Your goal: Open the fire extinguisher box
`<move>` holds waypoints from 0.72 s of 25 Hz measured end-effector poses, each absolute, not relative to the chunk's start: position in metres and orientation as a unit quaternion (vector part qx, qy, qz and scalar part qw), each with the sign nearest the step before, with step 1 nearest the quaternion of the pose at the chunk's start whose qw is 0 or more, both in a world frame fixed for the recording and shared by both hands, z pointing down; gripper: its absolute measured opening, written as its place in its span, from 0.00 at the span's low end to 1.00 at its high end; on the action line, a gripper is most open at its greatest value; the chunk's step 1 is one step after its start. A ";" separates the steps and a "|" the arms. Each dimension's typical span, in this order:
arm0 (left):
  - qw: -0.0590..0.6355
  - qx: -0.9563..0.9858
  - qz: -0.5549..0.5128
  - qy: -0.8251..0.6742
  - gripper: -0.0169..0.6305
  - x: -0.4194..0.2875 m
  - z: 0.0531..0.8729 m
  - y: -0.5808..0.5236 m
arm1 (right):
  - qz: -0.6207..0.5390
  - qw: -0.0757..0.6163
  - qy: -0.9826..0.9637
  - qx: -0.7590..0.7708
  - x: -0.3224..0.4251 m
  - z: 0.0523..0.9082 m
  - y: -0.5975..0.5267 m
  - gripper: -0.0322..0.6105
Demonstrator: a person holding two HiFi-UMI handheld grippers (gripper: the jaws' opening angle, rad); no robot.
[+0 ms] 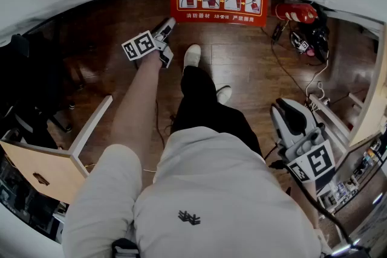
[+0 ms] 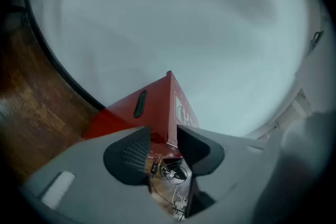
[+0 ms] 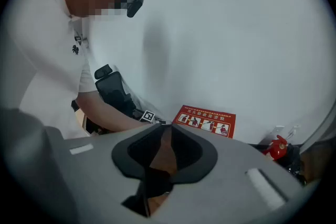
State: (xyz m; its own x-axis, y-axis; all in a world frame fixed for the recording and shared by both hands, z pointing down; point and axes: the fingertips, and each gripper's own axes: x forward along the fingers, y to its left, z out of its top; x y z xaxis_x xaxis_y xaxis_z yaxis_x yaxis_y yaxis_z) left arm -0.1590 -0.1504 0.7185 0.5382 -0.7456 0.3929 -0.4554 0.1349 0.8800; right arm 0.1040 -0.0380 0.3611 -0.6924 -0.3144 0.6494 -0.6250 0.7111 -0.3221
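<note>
The approach is in hand: the left hand-held gripper, jaws spread and empty, points at the red box, which stands at the floor's far edge against the wall. Next it probably must catch the black handle. The right hand-held gripper is pressed together, empty.

1. The left tool has a matt grey body that looks like plastic. Its dark pads carry a fine ribbed grid.
2. Just ahead of its jaws, the fire extinguisher box is smooth red with a slight sheen, like painted metal. The slot handle on it is matt black.
3. Beyond the box, the wall is smooth, matt white.
4. Left of this tool, the floor is dark, grained wood boards with a faint gloss.
5. The right tool shows the same matt grey body.
</note>
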 end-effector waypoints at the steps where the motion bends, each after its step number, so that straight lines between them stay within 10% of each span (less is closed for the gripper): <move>1: 0.597 0.642 -0.136 -0.461 0.26 -0.159 0.719 -0.154 | 0.269 0.288 -0.879 0.268 0.104 0.363 -0.042 0.15; 18: 0.641 0.623 -0.234 -0.383 0.19 -0.152 0.662 -0.165 | 0.258 0.276 -0.878 0.295 0.100 0.355 -0.065 0.14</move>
State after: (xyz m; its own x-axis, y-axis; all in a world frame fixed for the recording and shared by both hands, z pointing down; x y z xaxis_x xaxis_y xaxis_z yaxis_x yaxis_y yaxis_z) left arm -0.1524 -0.1648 0.6624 0.5964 -0.7776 0.1990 -0.1769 0.1145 0.9775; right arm 0.0996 -0.0650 0.3549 -0.6732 -0.3760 0.6367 -0.6605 0.6928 -0.2893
